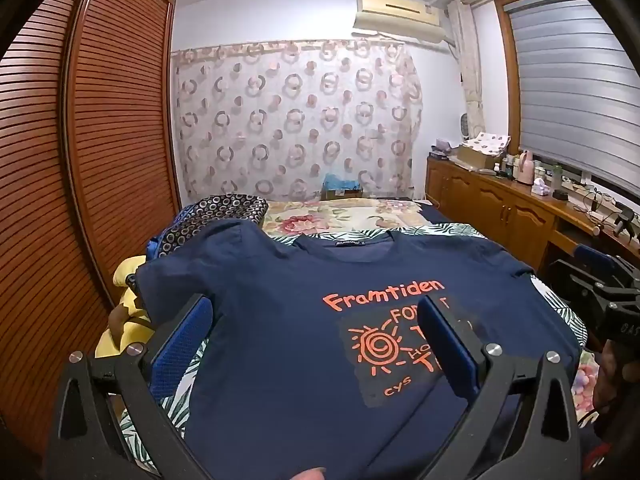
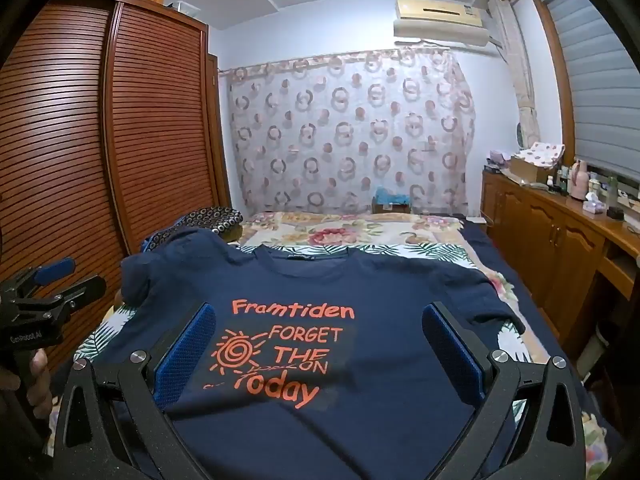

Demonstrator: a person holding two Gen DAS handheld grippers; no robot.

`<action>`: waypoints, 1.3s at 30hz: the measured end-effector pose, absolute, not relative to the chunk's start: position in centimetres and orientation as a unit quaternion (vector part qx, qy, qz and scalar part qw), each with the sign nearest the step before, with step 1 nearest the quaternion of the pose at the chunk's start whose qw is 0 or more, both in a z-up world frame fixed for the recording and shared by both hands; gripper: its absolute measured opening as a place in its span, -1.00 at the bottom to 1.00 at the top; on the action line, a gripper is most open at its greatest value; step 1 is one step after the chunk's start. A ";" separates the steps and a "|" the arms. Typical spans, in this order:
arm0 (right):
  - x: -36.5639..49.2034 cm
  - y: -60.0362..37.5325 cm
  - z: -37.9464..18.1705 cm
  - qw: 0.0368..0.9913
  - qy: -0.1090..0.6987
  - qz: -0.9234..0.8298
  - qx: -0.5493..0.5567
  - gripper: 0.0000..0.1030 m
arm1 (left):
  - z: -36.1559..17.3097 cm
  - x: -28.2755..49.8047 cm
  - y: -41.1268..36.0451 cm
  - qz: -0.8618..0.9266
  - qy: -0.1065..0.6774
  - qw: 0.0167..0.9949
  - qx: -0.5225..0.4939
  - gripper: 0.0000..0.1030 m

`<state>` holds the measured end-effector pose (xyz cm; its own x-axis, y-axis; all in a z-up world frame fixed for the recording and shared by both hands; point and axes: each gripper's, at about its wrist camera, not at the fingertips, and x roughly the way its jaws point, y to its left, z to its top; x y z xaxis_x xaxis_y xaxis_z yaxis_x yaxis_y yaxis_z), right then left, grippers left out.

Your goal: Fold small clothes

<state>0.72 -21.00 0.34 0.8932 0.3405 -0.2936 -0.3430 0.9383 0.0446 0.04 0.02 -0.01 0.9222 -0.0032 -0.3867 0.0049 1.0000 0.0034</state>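
Right now the navy T-shirt [image 2: 360,292] lies front-up and spread flat on the bed [image 2: 360,228], collar toward the far wall, its orange print reading "Framtiden" above a spiral sun and more lettering. One sleeve [image 1: 224,240] humps up at the left over a heap of patterned cloth [image 1: 224,208]. Both pairs of tongs hover over the shirt's lower half with nothing between their blue pads: the left tongs [image 1: 320,336] stand wide apart, and the right tongs [image 2: 320,344] are just as widely spread. A hand [image 2: 38,376] grips the left tool's handle at the edge of the right view. Beneath the shirt shows a leaf-patterned sheet [image 2: 420,252], with a floral quilt beyond. Louvred wardrobe doors [image 1: 100,140] flank the left; a wooden counter [image 2: 560,232] cluttered with bottles runs along the right under the window blind.
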 end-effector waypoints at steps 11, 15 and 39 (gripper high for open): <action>0.6 -21.6 0.2 0.974 0.147 0.174 0.002 1.00 | 0.1 0.1 0.1 -0.001 0.199 0.980 0.004 0.99; 0.0 -21.1 0.4 0.975 0.144 0.171 0.002 1.00 | 0.1 0.1 0.1 -0.002 0.199 0.980 0.003 0.99; -0.1 -21.2 0.4 0.975 0.141 0.170 0.004 1.00 | 0.1 0.1 0.0 0.001 0.200 0.980 0.003 0.99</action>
